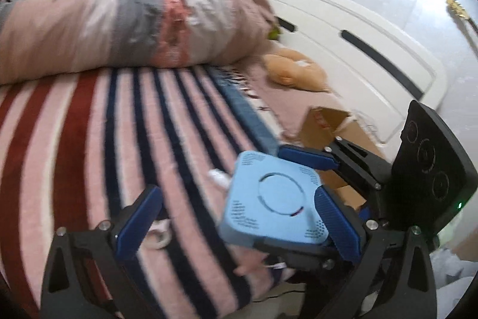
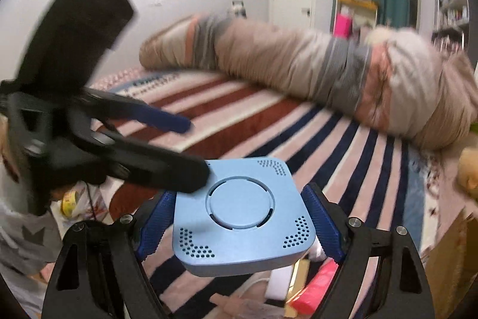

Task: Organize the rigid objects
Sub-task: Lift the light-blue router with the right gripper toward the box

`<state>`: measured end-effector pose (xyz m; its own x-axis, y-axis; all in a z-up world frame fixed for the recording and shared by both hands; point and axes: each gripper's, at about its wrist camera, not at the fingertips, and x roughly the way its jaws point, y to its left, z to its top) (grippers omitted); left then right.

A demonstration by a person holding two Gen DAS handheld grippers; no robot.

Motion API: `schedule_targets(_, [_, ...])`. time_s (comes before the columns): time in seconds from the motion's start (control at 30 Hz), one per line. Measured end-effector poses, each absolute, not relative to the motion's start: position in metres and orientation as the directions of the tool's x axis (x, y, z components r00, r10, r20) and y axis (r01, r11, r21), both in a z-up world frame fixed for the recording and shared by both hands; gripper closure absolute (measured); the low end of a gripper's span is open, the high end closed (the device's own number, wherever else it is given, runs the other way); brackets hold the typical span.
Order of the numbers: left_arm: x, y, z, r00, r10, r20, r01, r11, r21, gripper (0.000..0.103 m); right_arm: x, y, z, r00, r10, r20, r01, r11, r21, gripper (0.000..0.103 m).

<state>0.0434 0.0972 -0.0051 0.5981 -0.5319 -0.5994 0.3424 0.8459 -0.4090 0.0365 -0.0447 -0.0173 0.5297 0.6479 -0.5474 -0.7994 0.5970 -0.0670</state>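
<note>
A light blue square box with a round lid mark and vent holes is held above a striped bed. My right gripper is shut on the box, one blue finger on each side. The same box shows in the left wrist view, with the right gripper's fingers clamped on it. My left gripper is open; the box lies between its fingers without being clamped. In the right wrist view the left gripper comes in from the left, and its lower finger touches the box's far left corner.
The bed has a pink, red and navy striped blanket and a rolled quilt across its far side. A plush toy and an open cardboard box lie by the white headboard. Small packets lie below the box.
</note>
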Motion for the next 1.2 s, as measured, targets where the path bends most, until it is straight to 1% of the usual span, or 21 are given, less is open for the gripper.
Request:
schedule_targets(0.03, [0.046, 0.088, -0.001, 0.585, -0.559, -0.587, 0.365, 0.828, -0.425, 0.003, 0.035, -0.048, -0.014, 0.542, 0.649, -0.534, -0.796, 0.600, -0.079, 0.023])
schedule_targets(0.07, [0.047, 0.083, 0.003, 0.579, -0.577, -0.576, 0.378, 0.816, -0.438, 0.005, 0.033, -0.054, -0.008, 0.544, 0.664, -0.514, -0.802, 0.591, -0.085, 0.055])
schedule_targets(0.1, [0.050, 0.075, 0.007, 0.564, -0.609, -0.558, 0.396, 0.792, -0.463, 0.007, 0.034, -0.058, -0.005, 0.545, 0.662, -0.514, -0.801, 0.592, -0.087, 0.096])
schedule_targets(0.17, [0.056, 0.062, 0.011, 0.555, -0.618, -0.557, 0.410, 0.786, -0.463, 0.007, 0.038, -0.067, -0.003, 0.571, 0.635, -0.520, -0.782, 0.614, -0.109, 0.096])
schedule_targets(0.23, [0.061, 0.052, 0.012, 0.590, -0.544, -0.596, 0.373, 0.839, -0.397, 0.007, 0.047, -0.073, -0.009, 0.595, 0.587, -0.549, -0.758, 0.636, -0.142, 0.096])
schedule_targets(0.27, [0.062, 0.052, 0.011, 0.594, -0.542, -0.594, 0.370, 0.840, -0.397, 0.007, 0.053, -0.075, -0.012, 0.593, 0.567, -0.571, -0.751, 0.646, -0.138, 0.096])
schedule_targets(0.33, [0.065, 0.058, 0.006, 0.599, -0.540, -0.592, 0.341, 0.840, -0.421, 0.007, 0.065, -0.082, -0.021, 0.556, 0.567, -0.607, -0.754, 0.652, -0.080, 0.096])
schedule_targets(0.47, [0.063, 0.077, -0.003, 0.636, -0.473, -0.610, 0.275, 0.877, -0.393, 0.007, 0.078, -0.087, -0.030, 0.511, 0.551, -0.660, -0.755, 0.654, -0.039, 0.096])
schedule_targets(0.57, [0.057, 0.090, -0.006, 0.653, -0.445, -0.613, 0.252, 0.891, -0.378, 0.007, 0.074, -0.084, -0.034, 0.451, 0.556, -0.698, -0.775, 0.632, 0.002, 0.087])
schedule_targets(0.6, [0.055, 0.094, -0.006, 0.659, -0.434, -0.615, 0.245, 0.896, -0.370, 0.007, 0.071, -0.081, -0.036, 0.439, 0.549, -0.711, -0.782, 0.624, -0.001, 0.074])
schedule_targets(0.63, [0.052, 0.098, -0.007, 0.664, -0.424, -0.616, 0.241, 0.901, -0.361, 0.007, 0.067, -0.076, -0.038, 0.432, 0.532, -0.728, -0.783, 0.621, -0.010, 0.058])
schedule_targets(0.7, [0.046, 0.108, -0.010, 0.672, -0.406, -0.619, 0.231, 0.909, -0.346, 0.007, 0.063, -0.066, -0.045, 0.419, 0.501, -0.757, -0.767, 0.642, 0.001, 0.045])
schedule_targets(0.77, [0.041, 0.115, -0.012, 0.680, -0.391, -0.621, 0.225, 0.916, -0.331, 0.007, 0.066, -0.059, -0.056, 0.419, 0.453, -0.787, -0.716, 0.698, 0.021, 0.043])
schedule_targets(0.8, [0.039, 0.119, -0.014, 0.681, -0.389, -0.620, 0.224, 0.917, -0.329, 0.007, 0.069, -0.053, -0.064, 0.430, 0.422, -0.799, -0.680, 0.733, 0.022, 0.033])
schedule_targets(0.83, [0.039, 0.122, -0.016, 0.680, -0.393, -0.619, 0.227, 0.916, -0.331, 0.007, 0.072, -0.048, -0.074, 0.448, 0.391, -0.804, -0.640, 0.768, 0.016, 0.016])
schedule_targets(0.87, [0.037, 0.127, -0.018, 0.678, -0.397, -0.618, 0.230, 0.914, -0.335, 0.007, 0.075, -0.044, -0.084, 0.466, 0.358, -0.809, -0.609, 0.793, 0.000, 0.009])
schedule_targets(0.9, [0.036, 0.130, -0.020, 0.678, -0.398, -0.618, 0.231, 0.914, -0.334, 0.007, 0.079, -0.040, -0.094, 0.481, 0.317, -0.818, -0.577, 0.816, -0.023, 0.006])
schedule_targets(0.93, [0.035, 0.134, -0.023, 0.679, -0.393, -0.620, 0.229, 0.916, -0.330, 0.007, 0.087, -0.035, -0.108, 0.484, 0.260, -0.836, -0.536, 0.843, -0.048, 0.006])
schedule_targets(1.07, [0.033, 0.152, -0.034, 0.687, -0.365, -0.628, 0.198, 0.926, -0.323, 0.007, 0.115, -0.030, -0.145, 0.472, 0.138, -0.871, -0.426, 0.900, -0.089, 0.006])
schedule_targets(1.2, [0.034, 0.164, -0.045, 0.684, -0.349, -0.641, 0.180, 0.932, -0.316, 0.007, 0.137, -0.027, -0.165, 0.441, 0.134, -0.887, -0.380, 0.924, -0.049, 0.006])
